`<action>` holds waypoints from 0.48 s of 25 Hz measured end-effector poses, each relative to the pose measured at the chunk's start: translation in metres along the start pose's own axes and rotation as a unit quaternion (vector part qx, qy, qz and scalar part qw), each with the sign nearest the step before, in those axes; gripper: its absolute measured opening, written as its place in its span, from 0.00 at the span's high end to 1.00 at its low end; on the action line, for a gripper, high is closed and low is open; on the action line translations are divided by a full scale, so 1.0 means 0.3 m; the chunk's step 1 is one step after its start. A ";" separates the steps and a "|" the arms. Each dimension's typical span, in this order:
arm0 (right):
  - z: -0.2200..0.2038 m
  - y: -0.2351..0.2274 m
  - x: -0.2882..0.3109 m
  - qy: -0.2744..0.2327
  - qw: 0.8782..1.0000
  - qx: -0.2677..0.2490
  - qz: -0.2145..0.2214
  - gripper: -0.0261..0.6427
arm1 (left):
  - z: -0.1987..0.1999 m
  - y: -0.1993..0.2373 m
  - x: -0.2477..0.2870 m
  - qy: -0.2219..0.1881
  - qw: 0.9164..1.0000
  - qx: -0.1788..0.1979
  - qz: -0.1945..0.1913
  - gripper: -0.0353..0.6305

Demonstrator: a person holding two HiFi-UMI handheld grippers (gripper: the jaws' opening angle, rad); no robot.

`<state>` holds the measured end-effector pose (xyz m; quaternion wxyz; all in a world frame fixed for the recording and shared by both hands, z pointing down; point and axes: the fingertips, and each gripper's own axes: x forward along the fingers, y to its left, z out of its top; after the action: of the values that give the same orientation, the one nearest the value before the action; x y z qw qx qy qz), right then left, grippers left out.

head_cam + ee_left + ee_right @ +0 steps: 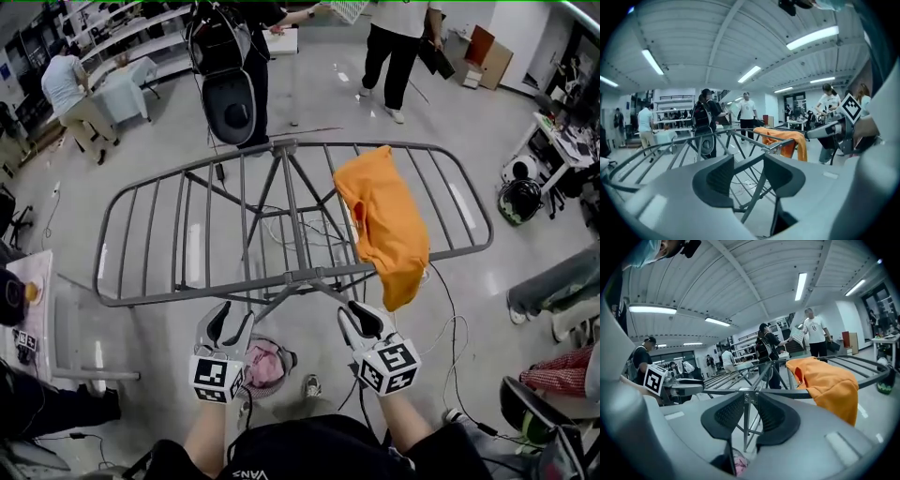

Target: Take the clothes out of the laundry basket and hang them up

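Observation:
An orange garment hangs over the right part of the grey drying rack, drooping past its near rail. Under that rail, a round laundry basket on the floor holds pink clothes. My left gripper and right gripper are side by side just short of the near rail, both open and empty. In the left gripper view my left gripper faces the rack and the orange garment. The right gripper shows the rack's rail, the garment and the pink clothes below.
Several people stand or sit around the room beyond the rack. A person in black stands just behind its far side. Cables trail over the floor at the right. A covered table is at my left, and seated people's legs at the right.

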<state>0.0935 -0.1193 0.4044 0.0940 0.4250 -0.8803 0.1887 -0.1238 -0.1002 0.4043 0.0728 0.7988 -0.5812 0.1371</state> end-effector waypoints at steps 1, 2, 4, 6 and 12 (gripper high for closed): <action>-0.019 0.009 0.004 0.003 1.000 0.003 0.002 0.81 | -0.023 0.010 -0.011 0.004 1.000 -0.008 0.004 0.68; -0.040 0.021 0.009 0.006 1.000 0.006 0.003 0.81 | -0.046 0.019 -0.022 0.007 1.000 -0.010 0.007 0.68; -0.091 0.051 0.020 0.014 1.000 0.013 0.003 0.81 | -0.099 0.040 -0.048 0.019 1.000 -0.007 0.007 0.68; -0.145 0.085 0.031 0.023 0.999 0.024 0.001 0.81 | -0.162 0.060 -0.075 0.035 0.999 -0.003 0.002 0.68; -0.338 0.218 0.082 0.053 0.997 0.056 -0.012 0.81 | -0.413 0.146 -0.156 0.096 0.995 -0.003 -0.030 0.68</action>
<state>0.0274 -0.0580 0.4884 0.1184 0.4294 -0.8572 0.2586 -0.1954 -0.0371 0.5062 0.1350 0.7987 -0.5478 0.2092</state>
